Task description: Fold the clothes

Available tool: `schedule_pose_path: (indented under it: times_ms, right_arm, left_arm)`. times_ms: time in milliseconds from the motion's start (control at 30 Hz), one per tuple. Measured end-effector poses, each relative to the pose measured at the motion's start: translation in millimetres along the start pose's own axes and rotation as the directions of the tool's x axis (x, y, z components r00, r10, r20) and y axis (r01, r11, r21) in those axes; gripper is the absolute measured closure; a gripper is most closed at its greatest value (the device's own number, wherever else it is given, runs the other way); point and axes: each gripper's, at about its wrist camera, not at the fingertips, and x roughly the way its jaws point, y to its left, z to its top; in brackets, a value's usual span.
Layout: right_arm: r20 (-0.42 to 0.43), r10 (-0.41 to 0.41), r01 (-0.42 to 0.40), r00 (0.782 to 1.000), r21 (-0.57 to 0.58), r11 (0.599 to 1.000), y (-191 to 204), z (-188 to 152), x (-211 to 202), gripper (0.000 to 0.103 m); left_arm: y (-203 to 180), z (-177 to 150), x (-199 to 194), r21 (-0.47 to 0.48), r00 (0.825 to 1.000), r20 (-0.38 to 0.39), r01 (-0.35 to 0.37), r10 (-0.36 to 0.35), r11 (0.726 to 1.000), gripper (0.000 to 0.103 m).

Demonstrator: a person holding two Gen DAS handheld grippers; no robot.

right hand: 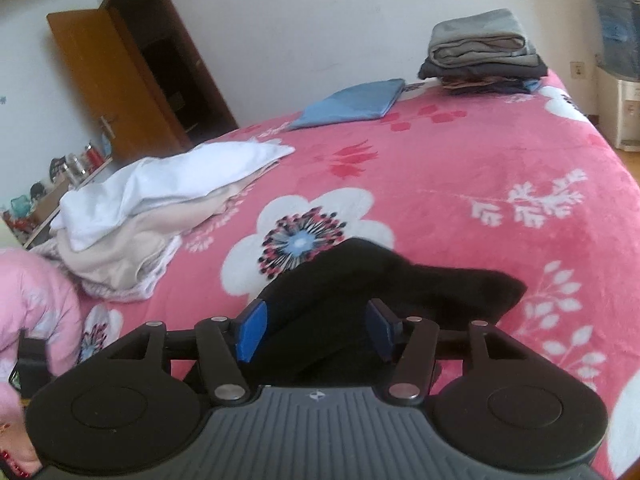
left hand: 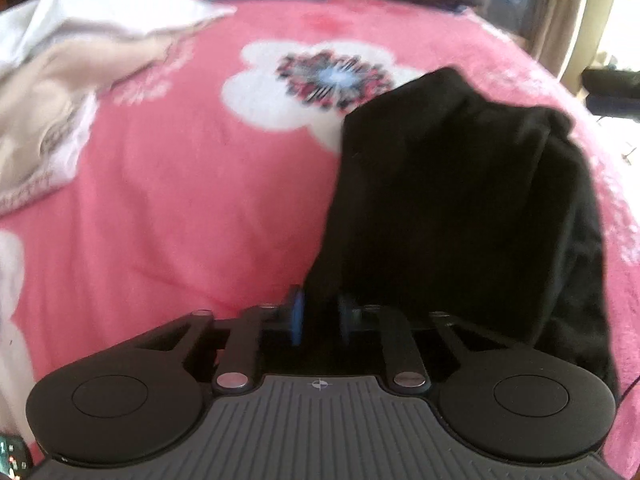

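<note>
Near the bed's (right hand: 460, 168) front edge, the left gripper (left hand: 318, 318) is pinching the black garment (left hand: 460, 200) narrowly while the right gripper (right hand: 316, 330) is straddling it wide; soft and limp, it probably wants holding by edges or corners.

No readable text, labels, brands or numbers in either view.

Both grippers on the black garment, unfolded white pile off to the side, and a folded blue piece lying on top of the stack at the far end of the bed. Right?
One slip: the folded blue piece isn't on the stack; it lies flat on the pink blanket beside it, as the right wrist view shows. The rest holds: left gripper and right gripper are at the black garment, white pile to the side.
</note>
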Motion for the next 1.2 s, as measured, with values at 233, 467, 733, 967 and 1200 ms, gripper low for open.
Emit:
schedule_pose_path:
  times_ms: [233, 467, 733, 967, 1200]
  right_arm:
    - [-0.062, 0.022, -0.028, 0.998, -0.106, 0.994, 29.8, -1.5, 16.9, 0.035]
    - [-0.201, 0.032, -0.078, 0.979, -0.226, 0.971, 60.9, -9.0, 49.9, 0.032]
    - [-0.105, -0.118, 0.090, 0.987, -0.235, 0.968, 28.7, -33.6, -3.4, 0.098]
    - [-0.148, -0.302, 0.296, 0.942, -0.058, 0.953, -33.9, -81.2, -105.0, 0.098]
    - [-0.419, -0.365, 0.420, 0.831, 0.044, 0.906, -78.0, -153.0, -131.2, 0.098]
  left_arm:
    - [-36.5, -9.8, -51.0, 0.049, 0.963, 0.145, 0.223, -0.228, 0.974, 0.100]
    - [-79.7, -21.0, -79.2, 0.186, 0.877, 0.174, 0.416, -0.447, 0.890, 0.100]
    - [-106.5, -30.4, -75.8, 0.227, 0.782, 0.090, 0.587, -0.617, 0.777, 0.100]
    - [-135.4, -39.7, -58.8, 0.235, 0.678, -0.056, 0.723, -0.733, 0.650, 0.100]
    - [-163.9, -54.7, -34.9, 0.223, 0.625, -0.276, 0.781, -0.730, 0.584, 0.093]
